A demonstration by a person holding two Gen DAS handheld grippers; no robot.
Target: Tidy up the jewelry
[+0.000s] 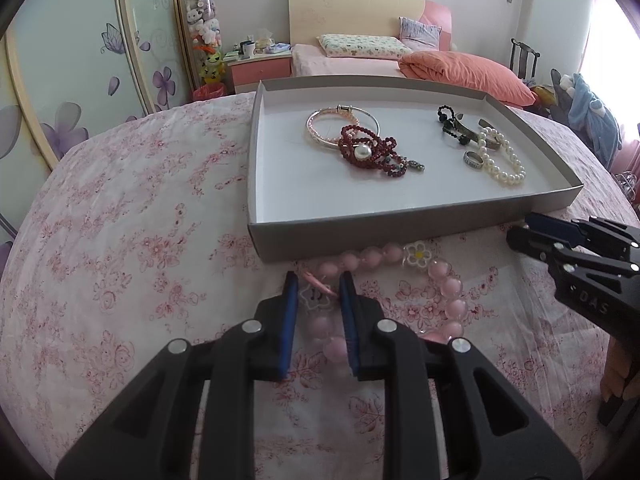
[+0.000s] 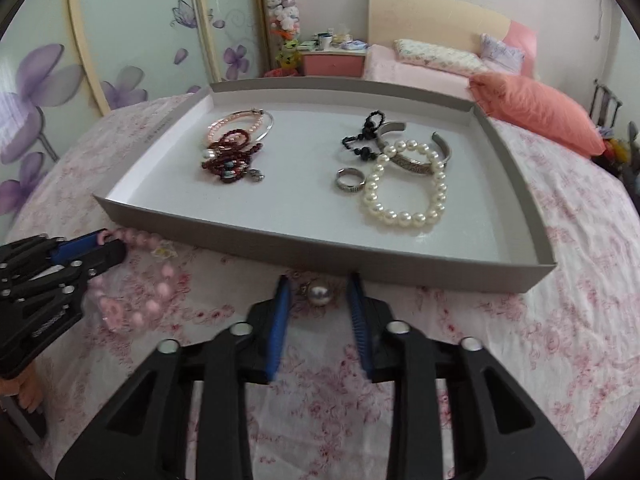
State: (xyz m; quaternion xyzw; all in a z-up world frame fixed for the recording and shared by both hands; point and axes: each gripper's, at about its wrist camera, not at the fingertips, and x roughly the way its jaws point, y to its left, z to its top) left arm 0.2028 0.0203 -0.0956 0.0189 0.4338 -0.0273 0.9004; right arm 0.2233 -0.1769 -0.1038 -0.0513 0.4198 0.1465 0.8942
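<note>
Left gripper (image 1: 318, 286) fingers clamp pink bracelet (image 1: 440, 276); right gripper (image 2: 318, 286) fingers apart, straddling half-hidden pearl (image 2: 319, 295).

Soft daylight, fairly bright. Source: window (image 1: 612, 56) at far right of left wrist view, blown out to white glare. Shadows faint and diffuse under the tray (image 1: 416, 222) rim. Strong fisheye bending, dark vignette in corners. Left tongs (image 2: 114, 246) slightly motion-blurred in right wrist view; background mildly soft.

pink bead bracelet (image 1: 400, 280) and pearl (image 2: 319, 295) lie before tray (image 1: 400, 220).
</note>
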